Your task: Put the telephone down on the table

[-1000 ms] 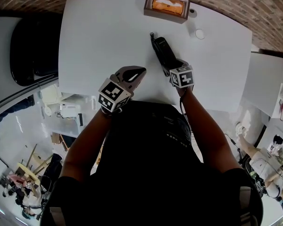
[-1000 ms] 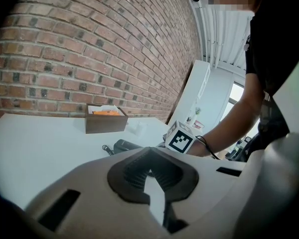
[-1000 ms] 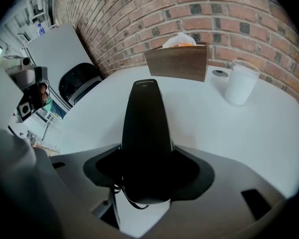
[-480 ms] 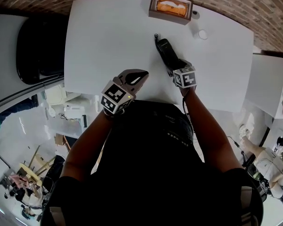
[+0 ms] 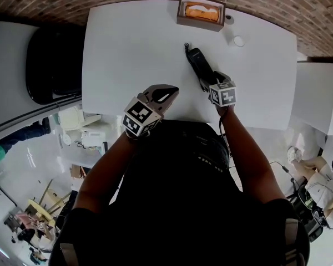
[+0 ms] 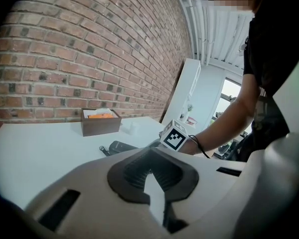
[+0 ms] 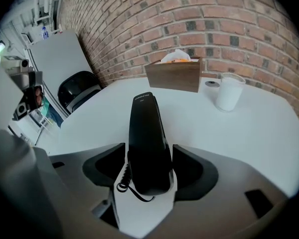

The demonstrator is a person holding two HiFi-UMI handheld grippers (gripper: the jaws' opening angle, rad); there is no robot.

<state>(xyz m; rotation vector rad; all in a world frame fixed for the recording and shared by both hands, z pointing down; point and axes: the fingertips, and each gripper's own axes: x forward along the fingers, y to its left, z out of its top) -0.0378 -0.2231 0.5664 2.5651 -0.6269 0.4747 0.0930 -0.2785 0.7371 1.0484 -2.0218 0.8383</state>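
The black telephone handset (image 5: 196,62) lies lengthwise over the white table (image 5: 133,49), its coiled cord end pointing to the far side. My right gripper (image 5: 206,81) is shut on its near end; in the right gripper view the handset (image 7: 147,143) sits between the two dark pads of that gripper (image 7: 148,166). My left gripper (image 5: 167,92) hovers over the table's near edge, left of the handset, shut with nothing in it. In the left gripper view the pads of this gripper (image 6: 152,176) meet, and the handset (image 6: 120,146) shows beyond them.
A brown box (image 5: 201,13) with orange contents stands at the table's far edge by the brick wall. A white cup (image 5: 236,40) and a small dark object (image 5: 228,19) stand right of it. A black chair (image 5: 50,60) is left of the table.
The head view has shifted a little. Relative to the table, both grippers and the handset stay where they were.
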